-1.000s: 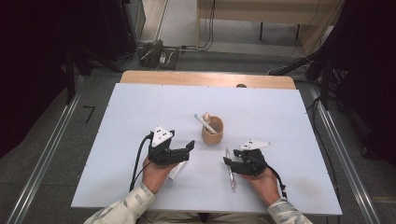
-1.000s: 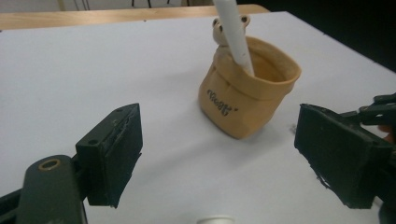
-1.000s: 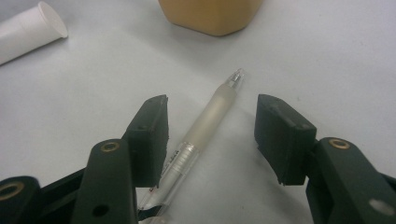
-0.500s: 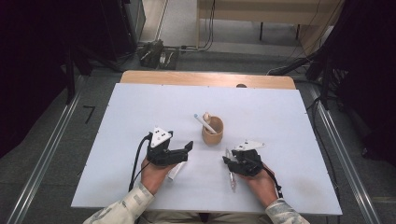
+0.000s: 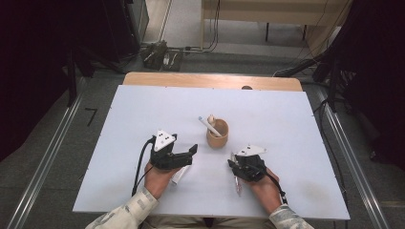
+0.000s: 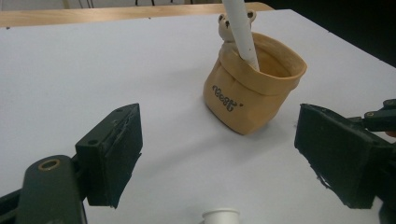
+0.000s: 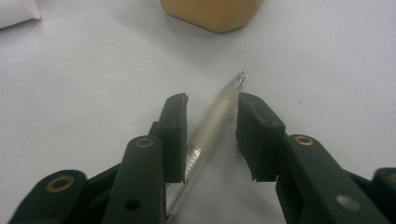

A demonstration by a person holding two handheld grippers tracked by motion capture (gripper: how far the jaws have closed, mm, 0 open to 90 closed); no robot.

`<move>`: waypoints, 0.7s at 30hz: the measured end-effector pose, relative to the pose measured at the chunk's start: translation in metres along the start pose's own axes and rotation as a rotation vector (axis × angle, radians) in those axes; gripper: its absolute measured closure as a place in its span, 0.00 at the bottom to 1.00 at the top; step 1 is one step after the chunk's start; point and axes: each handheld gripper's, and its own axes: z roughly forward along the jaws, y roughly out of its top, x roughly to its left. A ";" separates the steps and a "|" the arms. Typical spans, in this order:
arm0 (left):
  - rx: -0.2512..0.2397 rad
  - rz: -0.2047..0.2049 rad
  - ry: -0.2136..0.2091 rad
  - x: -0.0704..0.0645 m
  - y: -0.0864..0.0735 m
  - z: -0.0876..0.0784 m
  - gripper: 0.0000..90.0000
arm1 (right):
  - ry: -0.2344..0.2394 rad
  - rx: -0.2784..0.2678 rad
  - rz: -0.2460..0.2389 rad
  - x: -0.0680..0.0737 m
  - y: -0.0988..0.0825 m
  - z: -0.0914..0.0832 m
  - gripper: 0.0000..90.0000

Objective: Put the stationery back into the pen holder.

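Left tool (image 5: 191,151) rests released on the white worktop (image 5: 286,119) beside the tan pen holder (image 5: 218,134) — one white pen (image 5: 210,127) already in it. Right tool (image 7: 212,109), jaws just closing, straddles a clear pen (image 7: 215,116) lying flat — not yet clamped or lifted.

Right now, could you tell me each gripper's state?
Left gripper: open, empty.
Right gripper: closing around the pen, not yet gripping.

The pen's (image 7: 212,123) rear end is hidden beneath the right tool (image 7: 212,135).
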 end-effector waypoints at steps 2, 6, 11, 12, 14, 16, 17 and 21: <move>0.002 0.000 -0.001 0.000 0.000 0.000 0.18 | 0.002 0.001 0.007 0.001 0.000 0.000 0.72; 0.006 0.004 -0.003 -0.001 -0.001 0.000 0.18 | 0.013 0.000 0.021 -0.001 0.000 0.000 0.77; 0.003 -0.004 -0.009 -0.001 0.000 0.000 0.18 | 0.030 0.000 0.051 -0.007 0.000 0.000 0.85; 0.004 -0.001 -0.011 -0.001 -0.001 0.000 0.18 | 0.033 -0.002 0.048 -0.008 0.000 0.000 0.86; 0.004 -0.003 -0.015 -0.002 -0.001 0.001 0.18 | 0.038 -0.001 0.045 -0.009 0.000 0.000 0.87; 0.007 -0.002 -0.021 -0.003 -0.001 0.001 0.18 | 0.046 0.000 0.047 -0.010 0.000 0.000 0.87; 0.007 -0.001 -0.027 -0.003 -0.001 0.001 0.18 | 0.052 0.002 0.055 -0.011 0.001 0.000 0.87; 0.009 0.000 -0.042 -0.006 -0.001 0.000 0.18 | 0.093 0.004 0.093 -0.017 0.001 0.000 0.87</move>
